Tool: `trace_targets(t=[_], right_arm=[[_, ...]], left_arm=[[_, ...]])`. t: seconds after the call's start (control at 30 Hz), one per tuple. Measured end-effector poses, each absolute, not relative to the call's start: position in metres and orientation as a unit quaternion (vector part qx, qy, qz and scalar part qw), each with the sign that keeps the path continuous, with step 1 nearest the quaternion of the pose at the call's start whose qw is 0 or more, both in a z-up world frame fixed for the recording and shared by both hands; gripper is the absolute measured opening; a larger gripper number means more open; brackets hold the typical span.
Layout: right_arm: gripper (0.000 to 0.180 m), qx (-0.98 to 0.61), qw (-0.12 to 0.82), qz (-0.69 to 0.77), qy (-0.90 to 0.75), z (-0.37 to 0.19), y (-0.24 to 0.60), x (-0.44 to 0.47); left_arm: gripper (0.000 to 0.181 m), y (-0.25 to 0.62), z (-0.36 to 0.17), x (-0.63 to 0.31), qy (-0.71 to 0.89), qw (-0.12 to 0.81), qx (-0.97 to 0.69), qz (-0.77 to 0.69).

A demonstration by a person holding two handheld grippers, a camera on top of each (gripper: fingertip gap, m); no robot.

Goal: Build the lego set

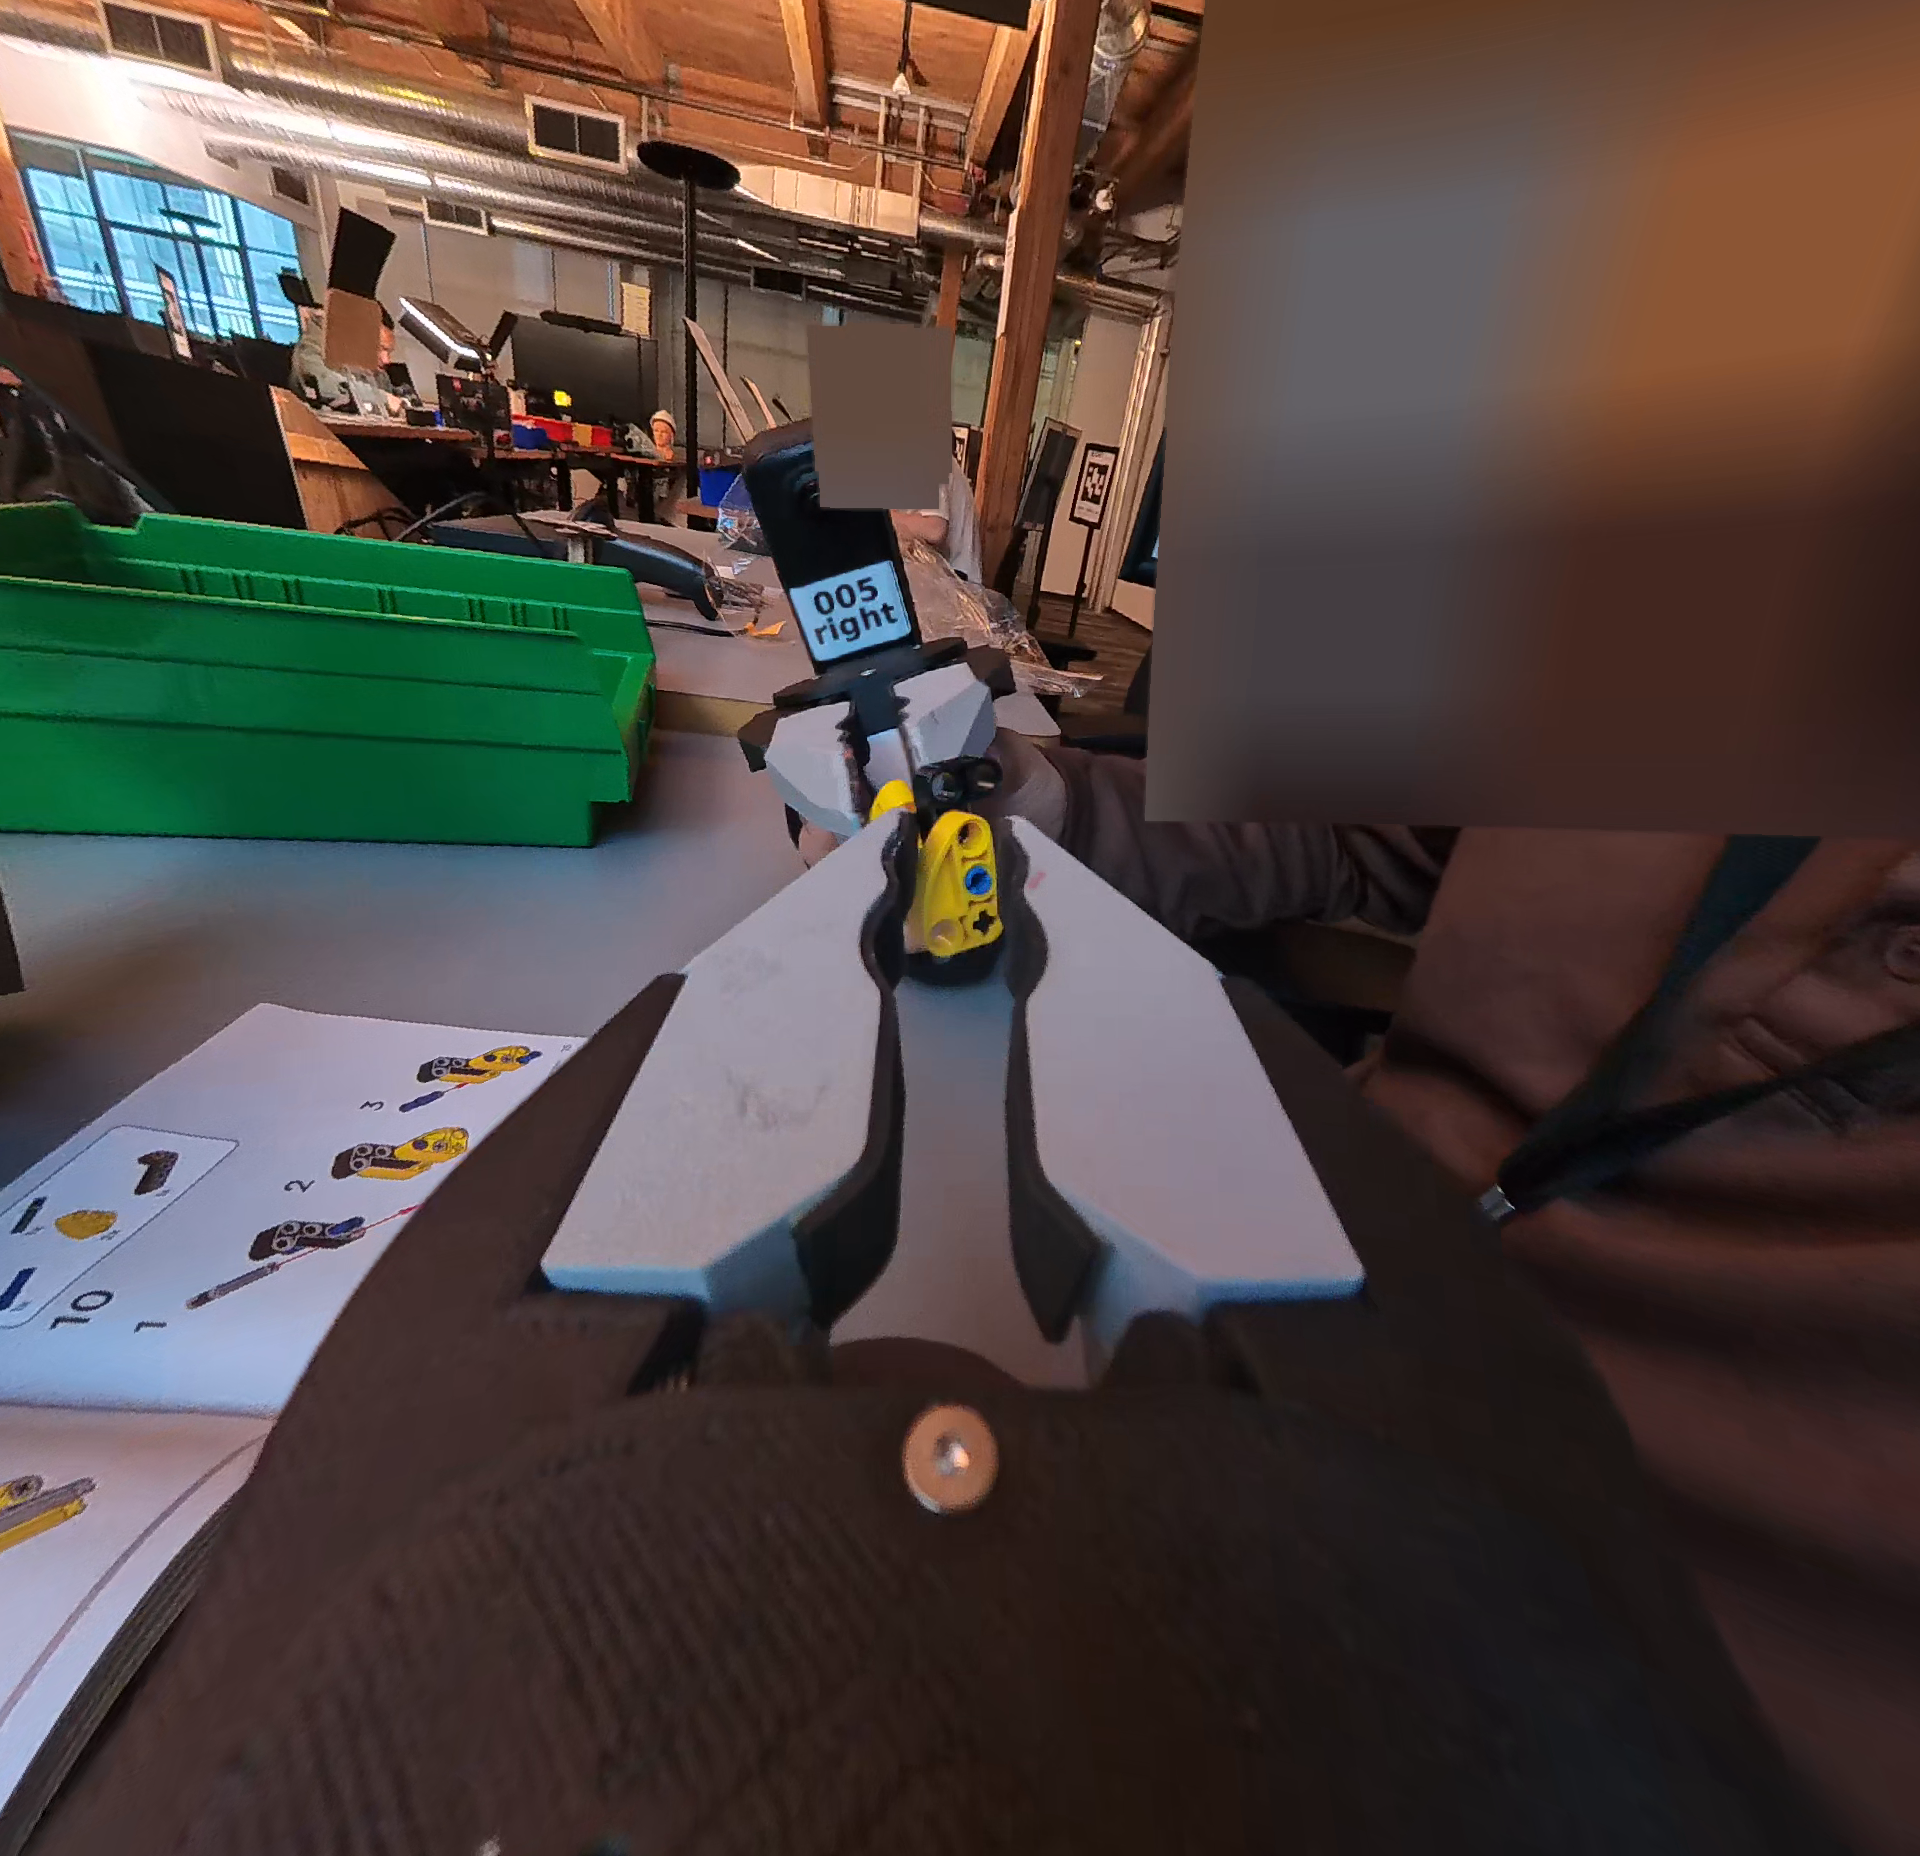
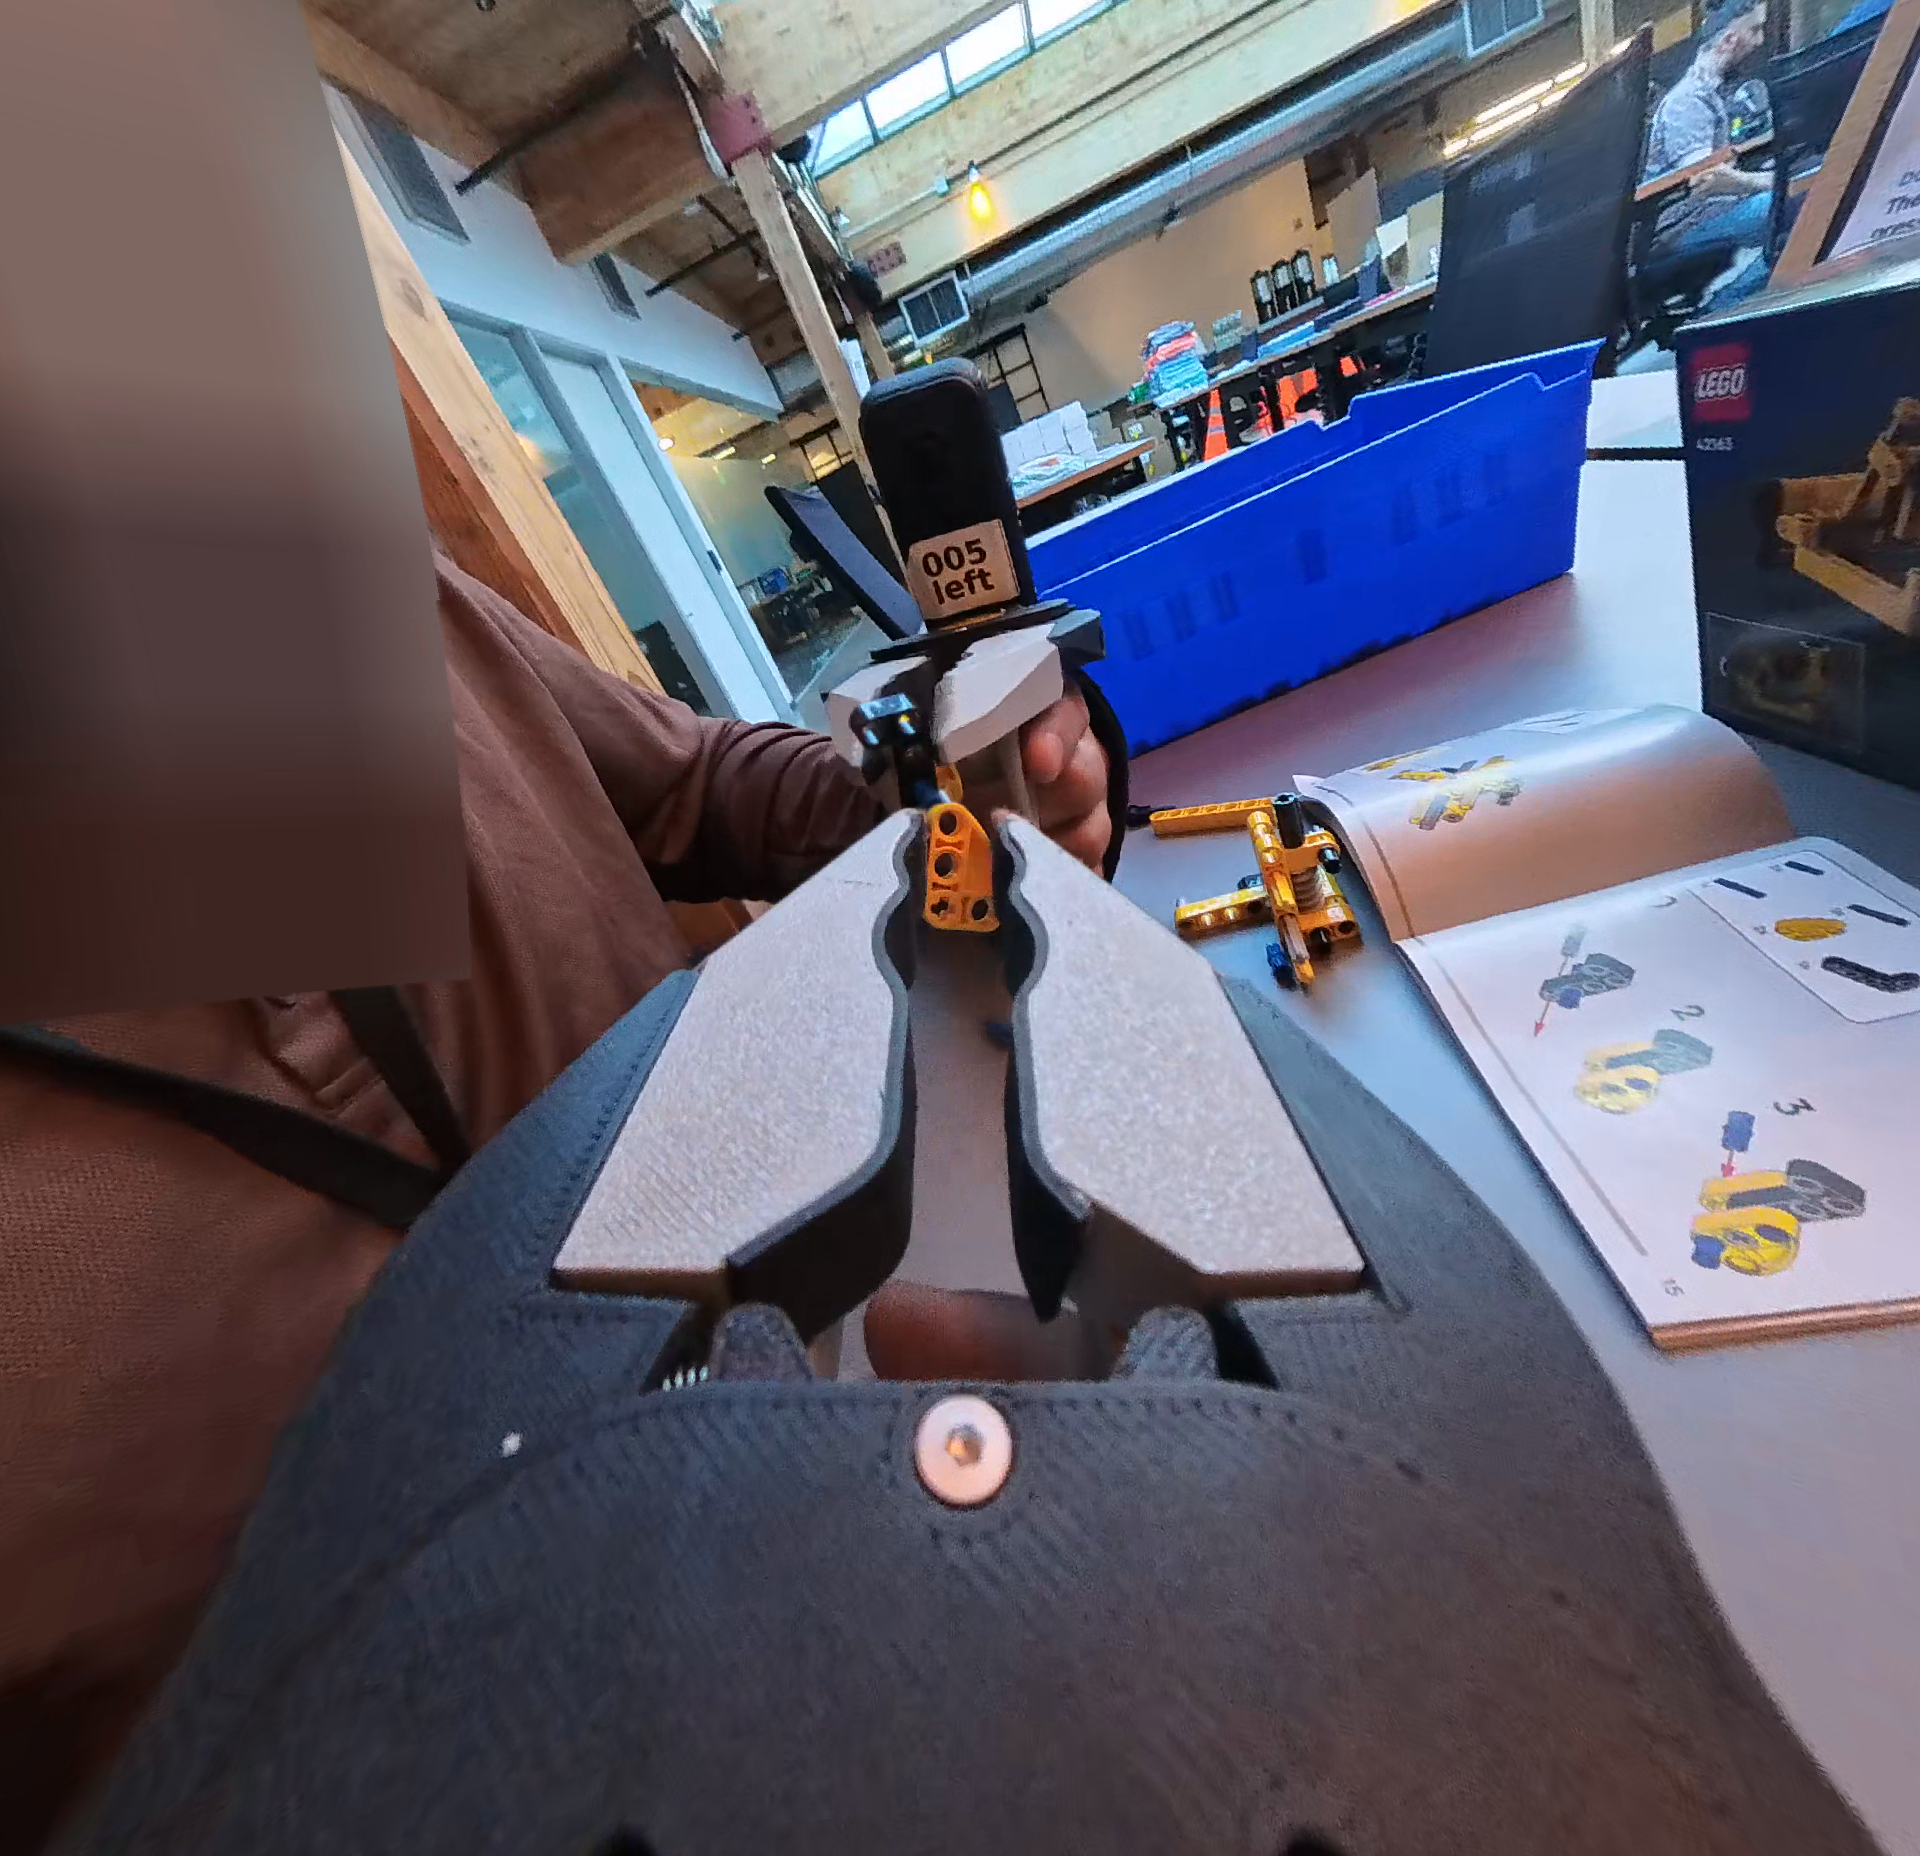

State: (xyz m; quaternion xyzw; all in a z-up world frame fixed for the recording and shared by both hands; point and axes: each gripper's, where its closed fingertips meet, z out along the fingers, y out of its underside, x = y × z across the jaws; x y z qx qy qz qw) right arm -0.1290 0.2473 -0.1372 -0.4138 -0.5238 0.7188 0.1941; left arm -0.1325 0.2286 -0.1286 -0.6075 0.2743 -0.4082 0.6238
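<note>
My left gripper (image 1: 948, 836) is shut on a small yellow lego piece (image 1: 961, 897) with a blue pin in its side, held above the grey table. A black connector (image 1: 961, 780) sits at the top of this piece. My right gripper (image 1: 883, 767) faces it, tips touching, with a second yellow part (image 1: 891, 798) between its fingers. In the right wrist view my right gripper (image 2: 956, 824) is shut on a yellow holed piece (image 2: 954, 871). The left gripper (image 2: 930, 715) stands opposite, with the black connector (image 2: 888, 728) at its tips. How the pieces join is hidden between the fingers.
An open instruction booklet (image 2: 1662, 1079) lies on the table, also in the left wrist view (image 1: 260, 1183). A yellow lego sub-assembly (image 2: 1283, 892) lies beside it. A blue bin (image 2: 1299, 539), the dark lego box (image 2: 1808, 518) and a green bin (image 1: 312, 663) stand behind. A person's brown sleeve (image 2: 623, 767) is close. My two grippers' fingertips are within a few centimetres of each other.
</note>
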Motion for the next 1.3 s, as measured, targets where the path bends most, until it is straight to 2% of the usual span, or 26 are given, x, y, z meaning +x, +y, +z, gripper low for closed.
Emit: trace_targets(t=[0.63,1.3], right_arm=[[0.008,-0.406,0.194,0.750,-0.485,-0.126,0.238,-0.140],[0.008,-0.400,0.162,0.824,-0.366,-0.106,0.259,-0.140]], left_arm=[[0.011,0.232,-0.127,-0.133,0.256,0.628,-0.608,-0.413],[0.011,0.237,-0.097,-0.145,0.134,0.668,-0.524,-0.510]])
